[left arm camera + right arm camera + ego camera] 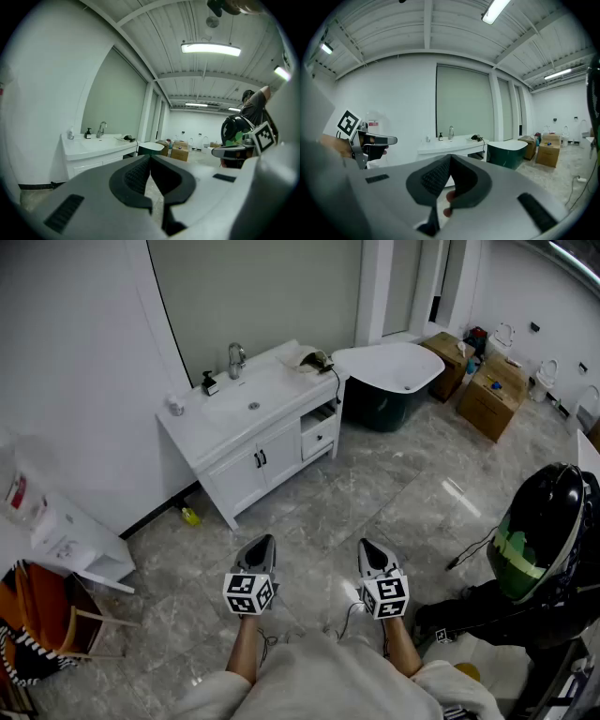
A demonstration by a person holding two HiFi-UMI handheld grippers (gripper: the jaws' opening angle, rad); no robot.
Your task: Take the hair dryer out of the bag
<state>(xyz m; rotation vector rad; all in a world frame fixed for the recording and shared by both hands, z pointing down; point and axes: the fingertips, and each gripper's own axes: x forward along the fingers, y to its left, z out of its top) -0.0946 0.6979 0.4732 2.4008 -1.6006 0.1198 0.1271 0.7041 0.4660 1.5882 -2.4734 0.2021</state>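
Head view has my left fingers (pixel 261 554) and right fingers (pixel 373 557) pressed together and empty, well apart from the far bench (pixel 202 432), where the hair dryer (pixel 322 359) seemingly lies in its pale bag (pixel 305 357), so I judge everything remains to do.

The left tongs (pixel 264 542) and right tongs (pixel 367 546) are held side by side, a little apart, well short of the bench (pixel 194 430). Both point toward it, tipped slightly downward. Each pair's jaws are pressed together with nothing between them. The bare left forearm (pixel 246 645) and right forearm (pixel 401 645) reach forward behind them.
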